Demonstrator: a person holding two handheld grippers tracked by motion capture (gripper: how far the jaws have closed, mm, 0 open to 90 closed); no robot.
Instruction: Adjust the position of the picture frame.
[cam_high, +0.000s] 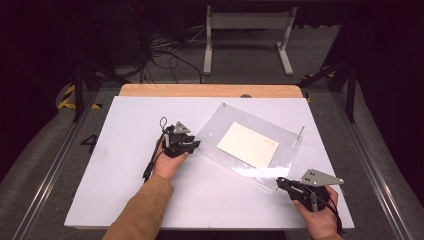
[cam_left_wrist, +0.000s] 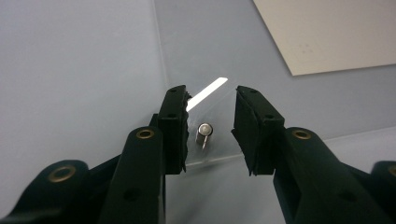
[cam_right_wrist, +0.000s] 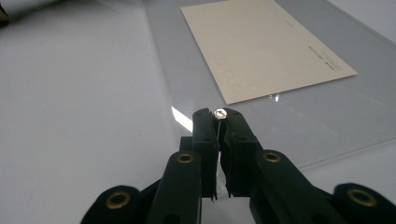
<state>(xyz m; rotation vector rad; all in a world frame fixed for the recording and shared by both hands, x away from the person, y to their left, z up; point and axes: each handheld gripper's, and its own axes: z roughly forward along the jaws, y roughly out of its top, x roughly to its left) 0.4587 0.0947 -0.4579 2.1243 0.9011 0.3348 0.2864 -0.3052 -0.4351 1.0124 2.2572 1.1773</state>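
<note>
Clearly, the cream card (cam_right_wrist: 266, 46) carries printing: a row of small empty boxes near its lower left edge and a short line of dark text near its right edge, too small to read. The card lies under or inside a clear plastic sheet (cam_high: 220, 127) on the white counter (cam_high: 125, 150), ahead of both pairs of fingers.

The right gripper (cam_right_wrist: 219, 116) has its fingers (cam_right_wrist: 205, 130) closed almost fully on a small metal pin (cam_right_wrist: 219, 113); the round silver head of the pin shows just at the fingertips. This pin stands at the near corner of the sheet, with the card beyond and to the right of the fingers.

The left gripper (cam_left_wrist: 210, 116) has its fingers partly open, and no earlier state can be compared. Between them, closer to the left finger (cam_left_wrist: 173, 121), stands a second metal pin (cam_left_wrist: 204, 133) at another corner of the sheet. The pads do not press on it; a gap is visible on the right side.

In the high view a third pin (cam_high: 300, 131) stands at the far right corner of the sheet, well apart from both grippers. Open white counter lies to the left of the left gripper (cam_high: 192, 145) and between the two hands. Beyond the far edge of the counter there are cables (cam_high: 160, 55) and a grey frame (cam_high: 247, 30) on the floor.
</note>
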